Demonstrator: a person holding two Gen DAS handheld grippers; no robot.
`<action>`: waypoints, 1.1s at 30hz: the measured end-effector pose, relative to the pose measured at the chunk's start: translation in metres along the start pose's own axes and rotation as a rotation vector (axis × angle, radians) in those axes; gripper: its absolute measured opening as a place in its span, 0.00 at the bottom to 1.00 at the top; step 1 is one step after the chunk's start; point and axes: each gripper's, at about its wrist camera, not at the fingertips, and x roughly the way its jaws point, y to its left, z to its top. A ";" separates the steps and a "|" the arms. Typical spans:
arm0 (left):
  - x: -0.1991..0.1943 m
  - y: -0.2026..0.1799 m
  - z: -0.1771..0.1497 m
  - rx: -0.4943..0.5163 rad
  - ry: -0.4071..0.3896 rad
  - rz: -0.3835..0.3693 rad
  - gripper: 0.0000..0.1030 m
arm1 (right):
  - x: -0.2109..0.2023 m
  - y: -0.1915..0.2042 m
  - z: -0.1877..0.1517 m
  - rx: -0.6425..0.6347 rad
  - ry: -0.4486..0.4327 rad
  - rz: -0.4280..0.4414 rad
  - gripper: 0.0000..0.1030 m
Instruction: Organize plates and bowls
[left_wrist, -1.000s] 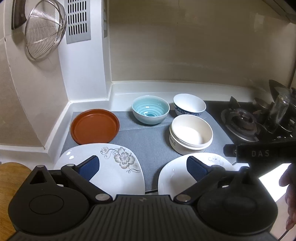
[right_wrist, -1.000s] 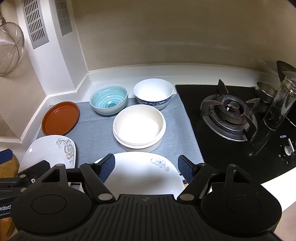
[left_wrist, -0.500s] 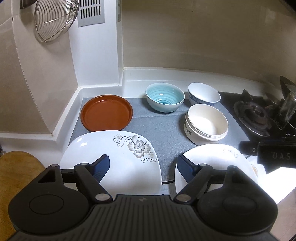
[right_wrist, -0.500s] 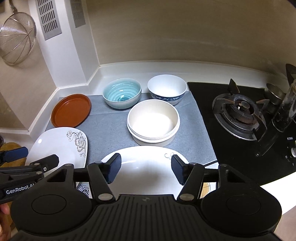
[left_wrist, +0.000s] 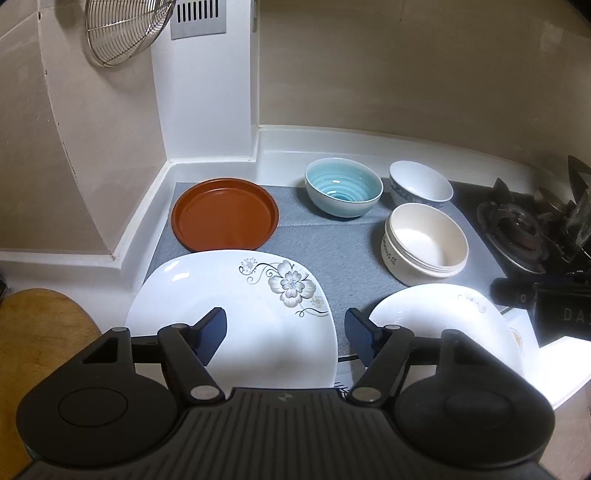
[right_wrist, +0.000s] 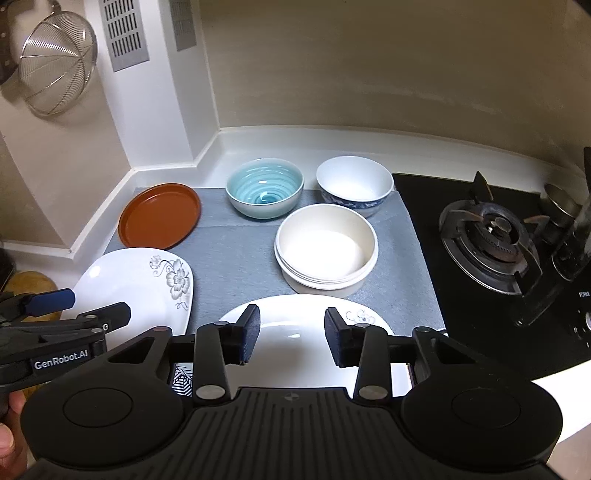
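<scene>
On the grey mat lie a white square plate with a flower print at the front left and a round white plate at the front right. Behind them are a brown plate, a teal bowl, a white bowl with a blue band and a stack of cream bowls. My left gripper hovers over the flowered plate's near right part. My right gripper hovers over the round plate. Both sets of jaws are closing, with nothing gripped between them.
A black gas stove with a glass bottle beside it fills the right side. A wire strainer hangs on the left wall. A wooden board lies at the near left. White walls close the back and the left.
Both grippers' jaws have narrowed, the right more than the left. The left gripper has shifted so the flowered plate sits more between its fingers.
</scene>
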 end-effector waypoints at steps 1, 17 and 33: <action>0.000 0.001 0.000 -0.001 0.001 -0.001 0.73 | 0.000 0.000 0.000 -0.004 0.004 -0.003 0.40; 0.008 0.008 -0.004 -0.036 0.021 -0.027 0.51 | 0.006 0.013 -0.003 -0.043 0.025 -0.008 0.36; 0.048 0.132 -0.018 -0.191 0.052 0.131 0.14 | 0.084 0.071 0.006 -0.088 0.070 0.211 0.18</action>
